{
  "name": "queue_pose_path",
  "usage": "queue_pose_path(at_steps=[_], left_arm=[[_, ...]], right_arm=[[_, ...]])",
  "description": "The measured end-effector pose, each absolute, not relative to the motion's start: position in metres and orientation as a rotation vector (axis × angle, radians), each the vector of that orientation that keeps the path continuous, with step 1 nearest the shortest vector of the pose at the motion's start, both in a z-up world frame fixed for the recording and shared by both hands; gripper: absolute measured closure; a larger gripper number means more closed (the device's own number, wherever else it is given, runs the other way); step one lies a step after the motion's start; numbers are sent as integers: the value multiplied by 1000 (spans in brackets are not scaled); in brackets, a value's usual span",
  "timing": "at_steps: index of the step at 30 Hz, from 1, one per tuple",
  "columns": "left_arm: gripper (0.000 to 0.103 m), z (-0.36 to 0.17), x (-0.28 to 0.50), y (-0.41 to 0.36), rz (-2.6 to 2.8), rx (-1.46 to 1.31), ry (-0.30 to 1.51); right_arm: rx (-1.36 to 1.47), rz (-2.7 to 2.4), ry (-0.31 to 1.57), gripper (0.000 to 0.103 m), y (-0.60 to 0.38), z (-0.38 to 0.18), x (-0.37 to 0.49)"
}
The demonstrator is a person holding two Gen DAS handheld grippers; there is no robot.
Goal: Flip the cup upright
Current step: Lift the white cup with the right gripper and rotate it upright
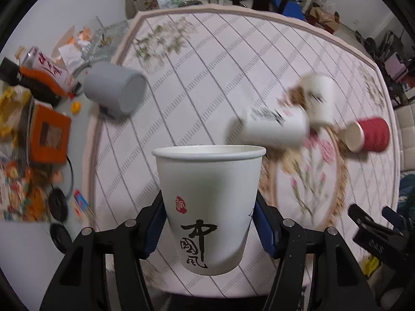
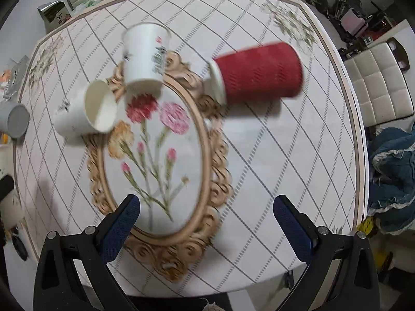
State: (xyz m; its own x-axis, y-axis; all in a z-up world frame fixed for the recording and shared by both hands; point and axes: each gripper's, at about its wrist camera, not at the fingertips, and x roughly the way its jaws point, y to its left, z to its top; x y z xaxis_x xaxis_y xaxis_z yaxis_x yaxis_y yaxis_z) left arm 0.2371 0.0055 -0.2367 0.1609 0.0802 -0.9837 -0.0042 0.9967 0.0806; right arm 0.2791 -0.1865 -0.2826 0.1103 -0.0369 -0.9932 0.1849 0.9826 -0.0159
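Left tool (image 1: 210,223) clamped on white paper cup with black calligraphy (image 1: 208,204), mouth up, off the bench (image 1: 207,77) near its front edge. Thin wall: risks crushing or slipping. Right tool (image 2: 207,223) spread apart, holding nothing.

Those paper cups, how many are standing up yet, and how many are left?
In hand: the left gripper holds a white printed cup mouth-up above the table, not yet set down. Left: a grey cup, two white cups and a red cup lie tipped. The right gripper is open, empty.
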Motion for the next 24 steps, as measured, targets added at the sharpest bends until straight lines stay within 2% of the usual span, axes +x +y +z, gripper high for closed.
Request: queue_pose_path(at_steps=[14,24], left_arm=[[44,-298,304,-64,-38,115,1502],[42,-352,295,-95,-39,128,1571]], right_arm=[[149,-279,1518,0,-272,-325,225],[149,-325,1567,0,-309,-352,210]])
